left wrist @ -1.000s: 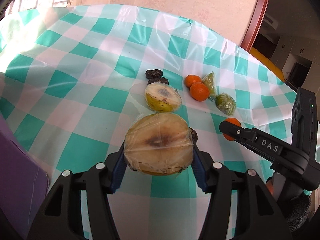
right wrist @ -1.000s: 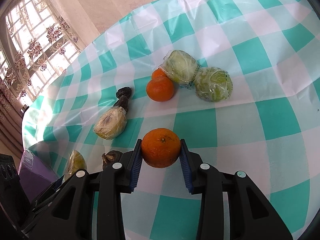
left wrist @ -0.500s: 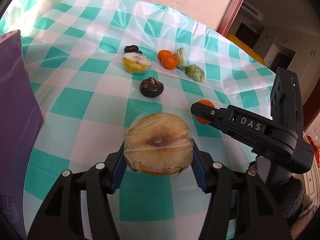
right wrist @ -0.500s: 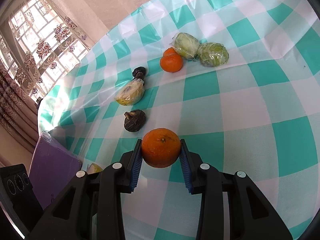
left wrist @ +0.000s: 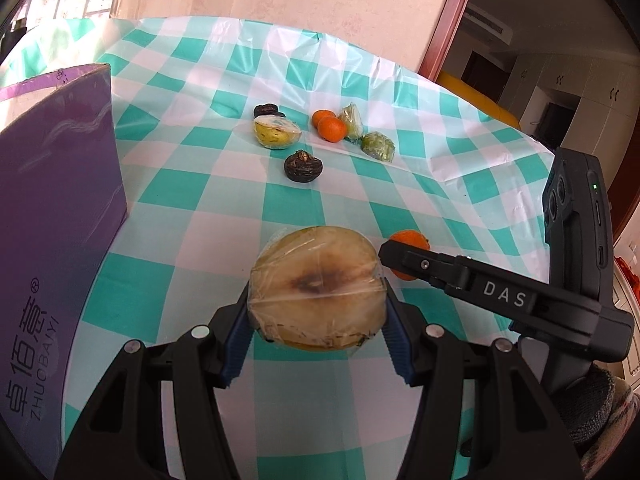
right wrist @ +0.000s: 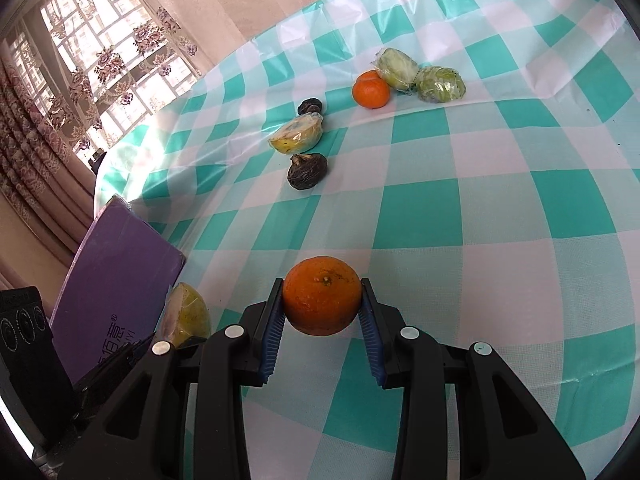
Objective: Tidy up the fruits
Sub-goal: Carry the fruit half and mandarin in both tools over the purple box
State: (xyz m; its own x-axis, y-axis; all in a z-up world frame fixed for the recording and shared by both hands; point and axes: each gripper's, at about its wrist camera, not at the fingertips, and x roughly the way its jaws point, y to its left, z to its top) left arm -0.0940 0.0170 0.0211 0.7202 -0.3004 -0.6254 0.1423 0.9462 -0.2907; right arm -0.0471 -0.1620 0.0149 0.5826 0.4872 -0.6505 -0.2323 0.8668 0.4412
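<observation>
My left gripper (left wrist: 318, 300) is shut on a plastic-wrapped cut yellow fruit half (left wrist: 318, 286), held above the checked tablecloth (left wrist: 224, 200). My right gripper (right wrist: 322, 304) is shut on an orange (right wrist: 322, 295); it also shows in the left wrist view (left wrist: 408, 240) beside the right gripper's arm. The wrapped half shows at lower left in the right wrist view (right wrist: 188, 314). Farther off lie a dark wrinkled fruit (left wrist: 303, 165), a wrapped yellow half (left wrist: 277, 131), two oranges (left wrist: 332, 128), two wrapped green pieces (left wrist: 377, 146) and another dark fruit (left wrist: 266, 111).
A purple cardboard box (left wrist: 56, 216) stands close at the left, also in the right wrist view (right wrist: 116, 272). The round table's far edge meets a pink wall; a doorway lies at the right.
Both grippers have pulled back from the fruit cluster toward the near side, still holding their fruit. The purple box has come into close view at the left.
</observation>
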